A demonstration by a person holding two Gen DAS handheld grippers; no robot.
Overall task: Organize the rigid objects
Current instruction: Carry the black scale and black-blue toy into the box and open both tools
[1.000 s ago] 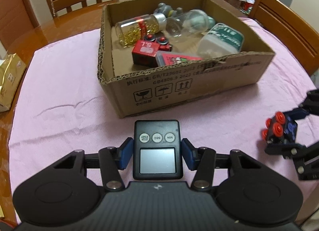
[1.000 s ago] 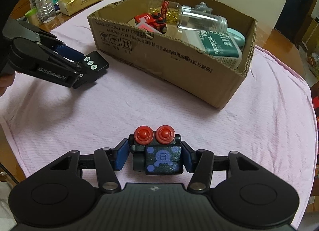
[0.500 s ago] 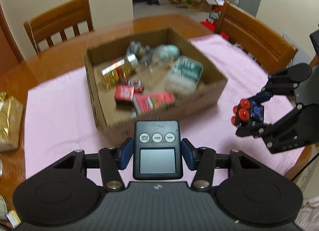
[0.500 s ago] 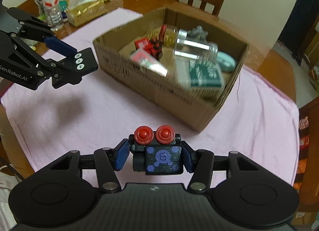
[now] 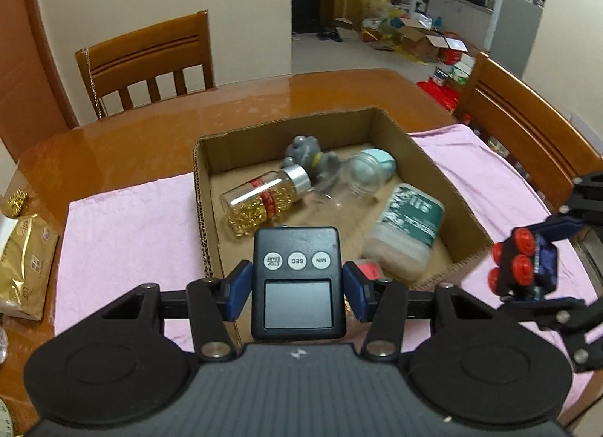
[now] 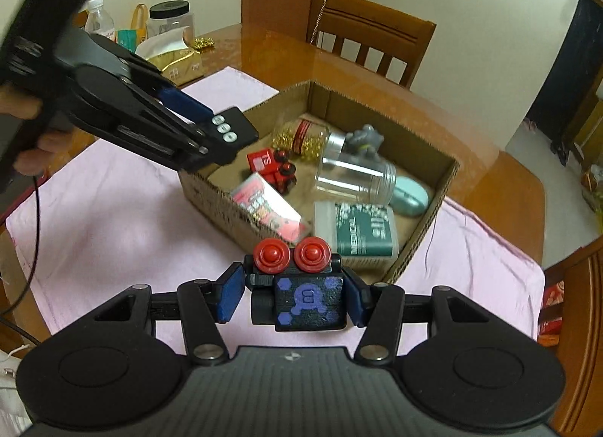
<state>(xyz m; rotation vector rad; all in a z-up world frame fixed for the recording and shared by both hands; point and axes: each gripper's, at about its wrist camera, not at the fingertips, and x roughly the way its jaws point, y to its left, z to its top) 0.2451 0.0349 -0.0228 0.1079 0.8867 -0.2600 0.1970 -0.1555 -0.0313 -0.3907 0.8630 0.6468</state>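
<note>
— Grippers first: what does your left wrist view show?

— My left gripper [image 5: 297, 286] is clamped on a black digital timer [image 5: 298, 280], blue pads pressing both its sides, the three round buttons facing away from me. It hangs over the near edge of the cardboard box [image 5: 426, 158], which sits on a pink cloth [image 5: 128, 226] over the wooden table [image 5: 150, 135]. Inside the box I see a bottle of golden capsules [image 5: 264, 203] lying on its side, a grey figure [image 5: 305, 152] behind it, a clear empty jar [image 5: 350, 180], a pale green oval thing [image 5: 384, 163] and a white box with a green label [image 5: 407, 226]. Off to the right, my right gripper [image 5: 527, 267] holds a dark toy car with red wheels [image 5: 524, 265] just past the box's corner.

— And the right wrist view?

— My right gripper [image 6: 297, 295] is closed on that toy car [image 6: 301, 293], its red wheels pointing forward, above the cloth [image 6: 113, 218] just before the box's [image 6: 444, 180] near corner. In the box there is also a red toy vehicle [image 6: 273, 165] and a red and white packet [image 6: 271, 207]. On the left, a hand [image 6: 26, 128] carries my left gripper [image 6: 222, 139] with the timer [image 6: 231, 135] above the box's left edge.

— Anything beyond the cloth?

— A gold packet [image 6: 181, 63], a tissue box, a plastic jar [image 6: 169, 20] and a water bottle at the table's far side, with a wooden chair [image 6: 373, 37] behind.
</note>
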